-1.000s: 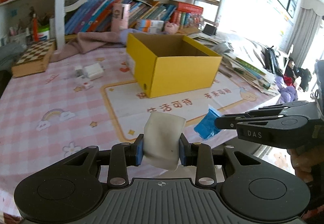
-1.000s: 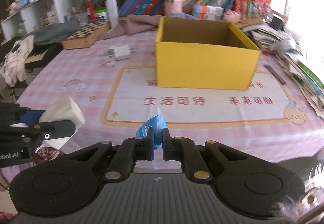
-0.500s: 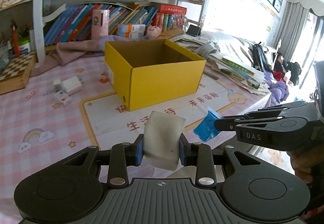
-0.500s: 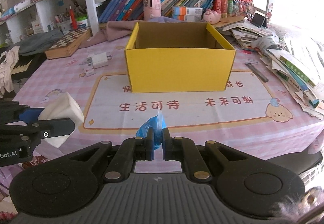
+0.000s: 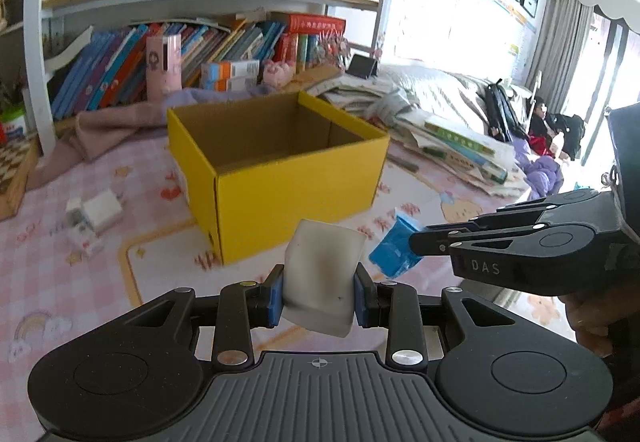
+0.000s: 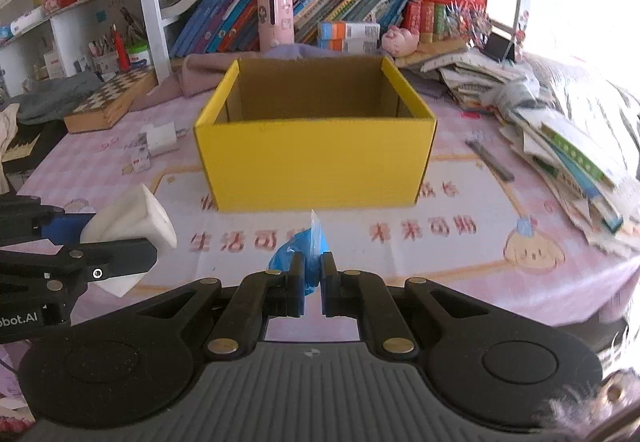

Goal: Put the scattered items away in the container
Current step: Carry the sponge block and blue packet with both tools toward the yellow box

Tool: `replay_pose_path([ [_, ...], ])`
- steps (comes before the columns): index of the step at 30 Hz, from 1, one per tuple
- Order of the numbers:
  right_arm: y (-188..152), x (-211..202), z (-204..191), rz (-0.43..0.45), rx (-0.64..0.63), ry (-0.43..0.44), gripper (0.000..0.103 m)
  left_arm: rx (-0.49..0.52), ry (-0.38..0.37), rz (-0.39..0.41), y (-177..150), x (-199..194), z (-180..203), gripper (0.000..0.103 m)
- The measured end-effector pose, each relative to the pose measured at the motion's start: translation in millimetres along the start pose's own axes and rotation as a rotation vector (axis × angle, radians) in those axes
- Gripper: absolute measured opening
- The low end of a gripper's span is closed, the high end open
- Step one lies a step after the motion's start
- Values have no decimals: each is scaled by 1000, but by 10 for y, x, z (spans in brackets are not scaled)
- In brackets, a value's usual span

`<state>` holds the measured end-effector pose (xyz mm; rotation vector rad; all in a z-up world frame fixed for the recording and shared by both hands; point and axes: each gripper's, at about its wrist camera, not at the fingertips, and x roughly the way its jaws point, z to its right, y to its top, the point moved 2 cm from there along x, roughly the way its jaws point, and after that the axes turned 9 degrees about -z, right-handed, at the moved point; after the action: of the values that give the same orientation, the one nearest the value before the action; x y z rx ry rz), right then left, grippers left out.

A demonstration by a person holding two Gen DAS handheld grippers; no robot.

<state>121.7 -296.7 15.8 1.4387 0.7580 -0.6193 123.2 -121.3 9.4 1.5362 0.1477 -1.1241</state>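
Observation:
An open yellow cardboard box point(image 5: 280, 178) point(image 6: 316, 158) stands on the pink checked tablecloth, its inside showing only bare cardboard. My left gripper point(image 5: 319, 298) is shut on a white squashy block point(image 5: 322, 282), held above the table in front of the box; the block also shows in the right wrist view point(image 6: 132, 222). My right gripper point(image 6: 312, 284) is shut on a small blue plastic packet point(image 6: 302, 250), also in front of the box; the packet shows in the left wrist view point(image 5: 394, 246).
A white charger and small cubes point(image 5: 94, 214) point(image 6: 154, 144) lie left of the box. A chessboard case point(image 6: 110, 98), a pink cloth point(image 5: 104, 126), stacked papers and books point(image 6: 560, 146) and a dark pen point(image 6: 490, 160) surround it. Bookshelves stand behind.
Both grippers have moved forward and up toward the yellow box, still holding the white block and the blue packet. The box looms larger and more of its inside shows.

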Motion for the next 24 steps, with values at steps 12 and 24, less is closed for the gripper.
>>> replay_pose_path([
  [12, 612, 131, 360, 126, -64, -2, 7, 29, 21, 129, 553, 148, 55, 32],
  [24, 1449, 421, 695, 249, -140, 20, 7, 20, 157, 188, 1134, 360, -89, 32],
])
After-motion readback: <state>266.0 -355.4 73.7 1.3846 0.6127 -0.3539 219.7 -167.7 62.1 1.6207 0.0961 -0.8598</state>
